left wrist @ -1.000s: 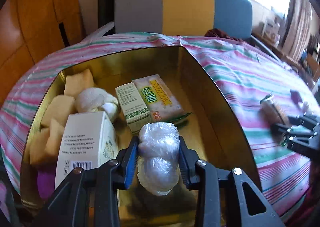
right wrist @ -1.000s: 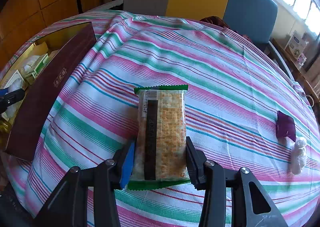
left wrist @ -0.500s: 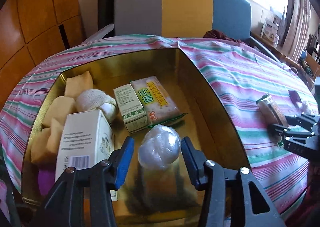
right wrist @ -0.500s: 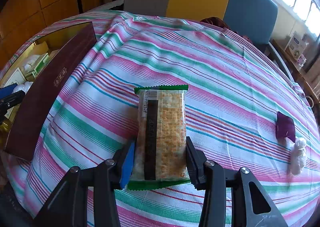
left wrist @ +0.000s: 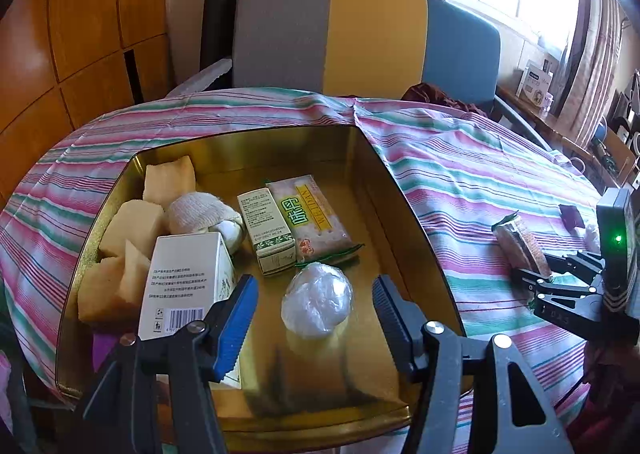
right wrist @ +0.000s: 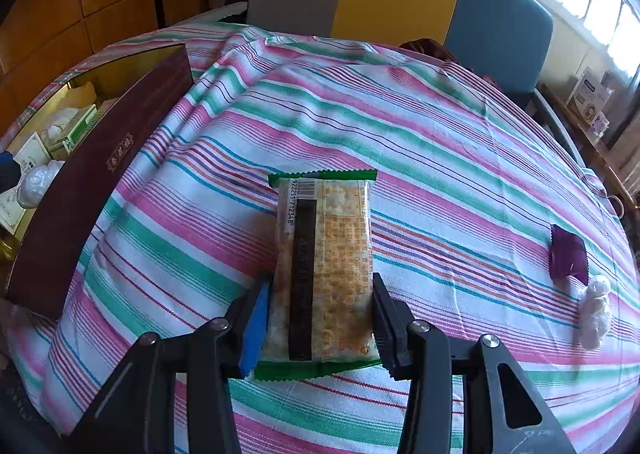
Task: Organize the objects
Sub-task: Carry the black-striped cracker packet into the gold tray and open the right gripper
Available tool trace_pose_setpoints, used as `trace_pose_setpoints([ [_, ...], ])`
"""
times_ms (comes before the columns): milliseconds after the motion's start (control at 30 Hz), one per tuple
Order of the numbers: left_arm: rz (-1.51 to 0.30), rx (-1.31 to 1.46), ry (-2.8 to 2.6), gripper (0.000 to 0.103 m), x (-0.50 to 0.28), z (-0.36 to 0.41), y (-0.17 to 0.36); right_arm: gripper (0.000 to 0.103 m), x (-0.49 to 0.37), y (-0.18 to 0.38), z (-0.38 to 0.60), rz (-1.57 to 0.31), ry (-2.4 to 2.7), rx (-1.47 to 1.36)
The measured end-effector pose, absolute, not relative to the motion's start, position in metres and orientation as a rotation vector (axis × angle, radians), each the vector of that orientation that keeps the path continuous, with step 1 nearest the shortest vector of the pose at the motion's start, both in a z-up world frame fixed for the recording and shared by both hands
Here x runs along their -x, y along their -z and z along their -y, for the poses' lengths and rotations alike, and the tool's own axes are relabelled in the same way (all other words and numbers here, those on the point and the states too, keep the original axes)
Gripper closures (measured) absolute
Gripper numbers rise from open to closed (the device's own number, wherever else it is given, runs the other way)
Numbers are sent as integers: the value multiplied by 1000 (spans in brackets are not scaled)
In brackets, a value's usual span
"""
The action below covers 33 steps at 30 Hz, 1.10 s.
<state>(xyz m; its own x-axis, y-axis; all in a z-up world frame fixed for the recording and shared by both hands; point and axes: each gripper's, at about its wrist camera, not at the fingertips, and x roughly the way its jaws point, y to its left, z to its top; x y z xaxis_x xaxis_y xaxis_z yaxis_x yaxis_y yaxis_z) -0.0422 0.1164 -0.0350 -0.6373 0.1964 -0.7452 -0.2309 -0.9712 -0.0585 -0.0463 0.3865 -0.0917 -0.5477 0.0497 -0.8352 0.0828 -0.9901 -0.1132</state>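
Left wrist: wrapped ball [left wrist: 317,305] between opening fingers [left wrist: 236,318]

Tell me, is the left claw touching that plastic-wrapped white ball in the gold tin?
Apart. In the left wrist view the left claw is opening, and the plastic-wrapped ball lies on the tin floor with gaps beside both pads.

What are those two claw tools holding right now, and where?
The right gripper clamps the cracker packet by its long sides. The left gripper is opening; the plastic-wrapped ball lies free.

Tricolour chair [left wrist: 360,38], striped tablecloth [right wrist: 360,102]
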Motion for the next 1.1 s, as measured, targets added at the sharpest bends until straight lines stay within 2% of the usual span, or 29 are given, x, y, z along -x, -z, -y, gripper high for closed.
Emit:
trace_pose_setpoints([
  [367,5,1152,-2673,43,32,-97,20,56,43,93,-385,-143,2813,-1504],
  [600,64,1146,-2724,43,25,-65,15,57,43,83,-381,6,2835,-1531],
  [1100,267,1190,-2861,43,12,17,16,57,77,17,-249,-39,2664,-1250],
])
